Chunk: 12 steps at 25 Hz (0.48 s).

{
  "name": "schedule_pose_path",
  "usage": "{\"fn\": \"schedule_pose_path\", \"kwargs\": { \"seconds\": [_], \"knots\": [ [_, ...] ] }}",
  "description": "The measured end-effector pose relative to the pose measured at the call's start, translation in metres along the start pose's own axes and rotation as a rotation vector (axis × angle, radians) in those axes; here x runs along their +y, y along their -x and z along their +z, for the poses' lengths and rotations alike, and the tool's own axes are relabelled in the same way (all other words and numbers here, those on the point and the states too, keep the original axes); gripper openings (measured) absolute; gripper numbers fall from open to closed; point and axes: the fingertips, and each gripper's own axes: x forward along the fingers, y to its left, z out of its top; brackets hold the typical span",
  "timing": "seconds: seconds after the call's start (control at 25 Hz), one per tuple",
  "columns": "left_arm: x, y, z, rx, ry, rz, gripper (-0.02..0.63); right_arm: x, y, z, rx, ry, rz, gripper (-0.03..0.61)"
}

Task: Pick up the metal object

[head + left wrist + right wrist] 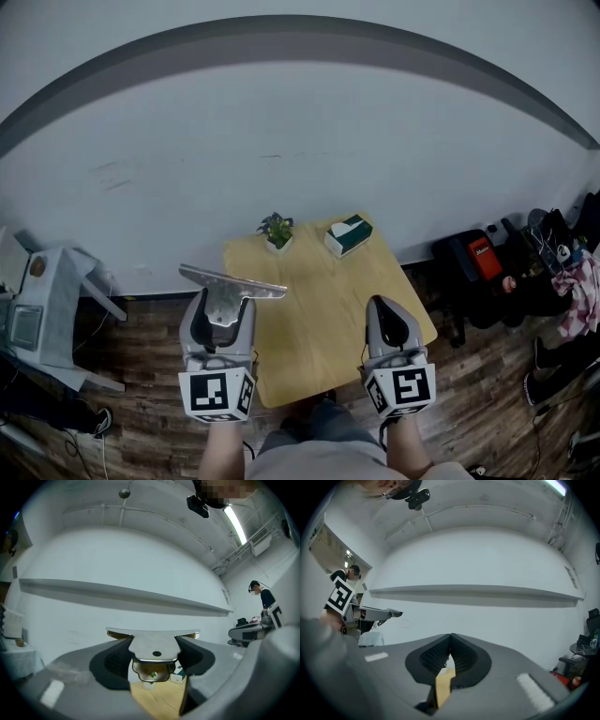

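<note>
The metal object (234,281) is a flat T-shaped plate with a wide top bar and a short stem. My left gripper (225,303) is shut on the stem and holds it up over the left edge of the small wooden table (309,328). In the left gripper view the plate (154,644) sits clamped between the dark pads (115,660), its bar lying across the jaws of the left gripper (154,657). My right gripper (387,314) hovers over the table's right side, shut with nothing in it. In its own view the right gripper (450,651) shows its pads meeting.
A small potted plant (276,230) and a green-and-white tissue box (347,234) stand at the table's far edge. A grey cabinet (47,309) is at the left. Bags and clutter (506,272) lie on the wooden floor at the right. A person (262,599) stands far right.
</note>
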Motion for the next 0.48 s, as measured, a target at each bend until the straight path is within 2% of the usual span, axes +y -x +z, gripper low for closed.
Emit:
{"fn": "schedule_pose_path", "kwargs": {
  "seconds": [0.48],
  "knots": [
    [0.0009,0.0028,0.0003,-0.002,0.005,0.006,0.304,-0.0018,0.0042,0.0012,0.001,0.004,-0.005,0.002]
  ]
}}
